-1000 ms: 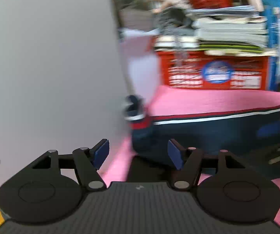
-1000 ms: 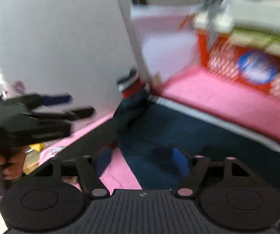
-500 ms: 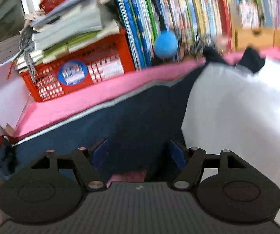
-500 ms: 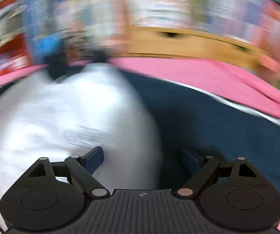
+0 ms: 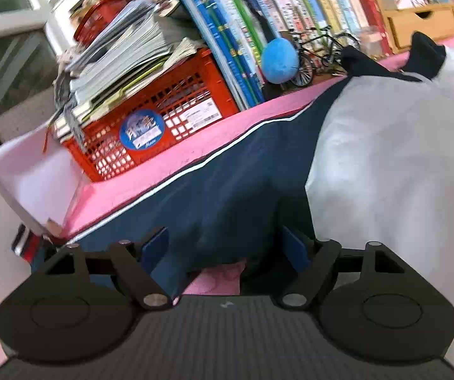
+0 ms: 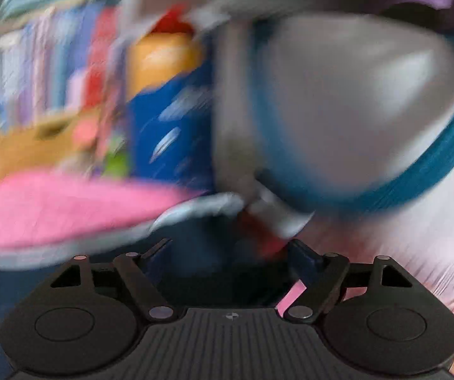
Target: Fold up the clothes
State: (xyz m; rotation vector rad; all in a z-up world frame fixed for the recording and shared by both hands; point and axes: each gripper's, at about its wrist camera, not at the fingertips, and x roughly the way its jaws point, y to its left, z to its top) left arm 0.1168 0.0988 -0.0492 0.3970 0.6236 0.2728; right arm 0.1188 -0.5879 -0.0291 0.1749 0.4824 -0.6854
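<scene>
A navy jacket sleeve with white piping lies across the pink cloth, and its red, white and navy cuff hangs at the left edge. The garment's white body fills the right. My left gripper hovers low over the sleeve, its jaws opening wide, with navy fabric below the gap and neither pad pressing on it. The right wrist view is badly blurred. My right gripper has its jaws closing over navy fabric, with a reddish cuff by the right finger.
A red crate topped with stacked booklets stands behind the sleeve. Upright books, a blue ball, a model bicycle and wooden drawers line the back. A blurred grey rounded shape with a teal rim looms near the right gripper.
The left view swung from the wall and cuff onto the sleeve and bookshelf, and its jaws spread wider. The right view swept from the left cuff across the white body to the far sleeve end.
</scene>
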